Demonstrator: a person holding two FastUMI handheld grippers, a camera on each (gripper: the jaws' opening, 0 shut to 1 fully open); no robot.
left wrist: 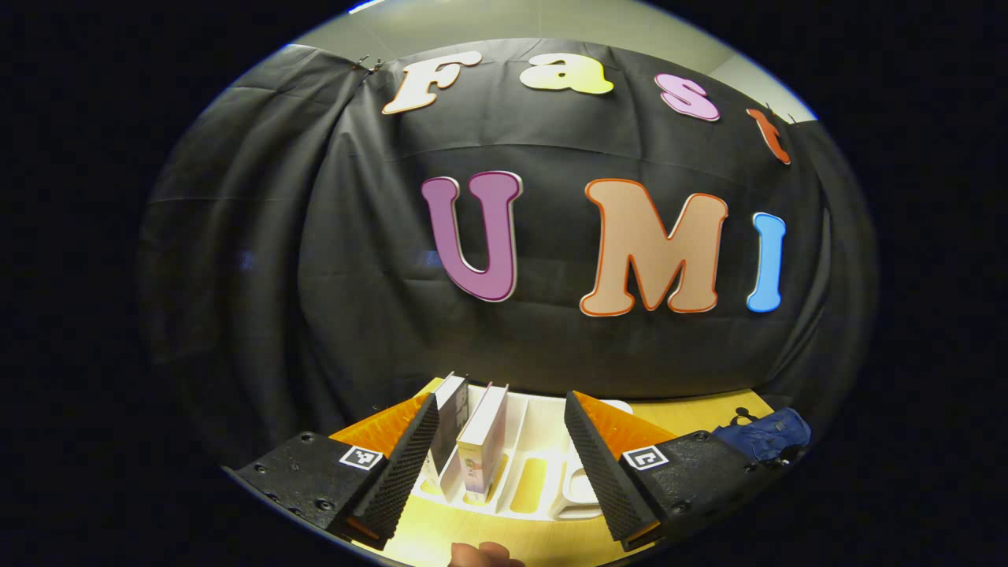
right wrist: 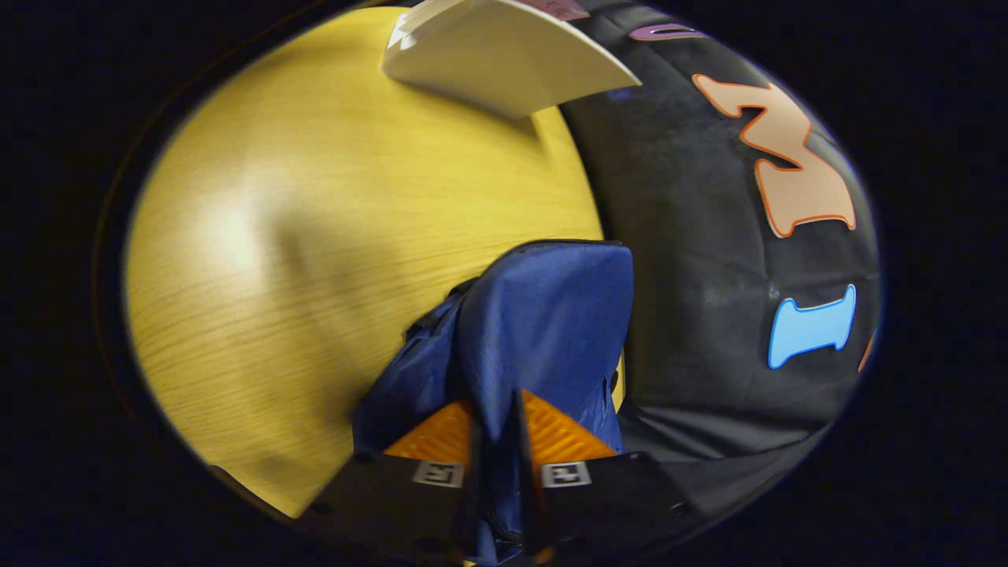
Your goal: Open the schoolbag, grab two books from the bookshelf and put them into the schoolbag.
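So the right gripper point(right wrist: 496, 441) has its jaws pinching a fold of the blue schoolbag point(right wrist: 543, 331) down at 6 o'clock in the right gripper view, holding the fabric up off the yellow tabletop point(right wrist: 315, 236), so I'd say the opening bit is underway. In the left gripper view, the left gripper point(left wrist: 504, 441) has jaws spread wide at 6 o'clock, lined up on the white bookshelf point(left wrist: 543, 441) just beyond. Both books point(left wrist: 482, 437) are upright in its slots around 7 o'clock, so grabbing and packing are left.
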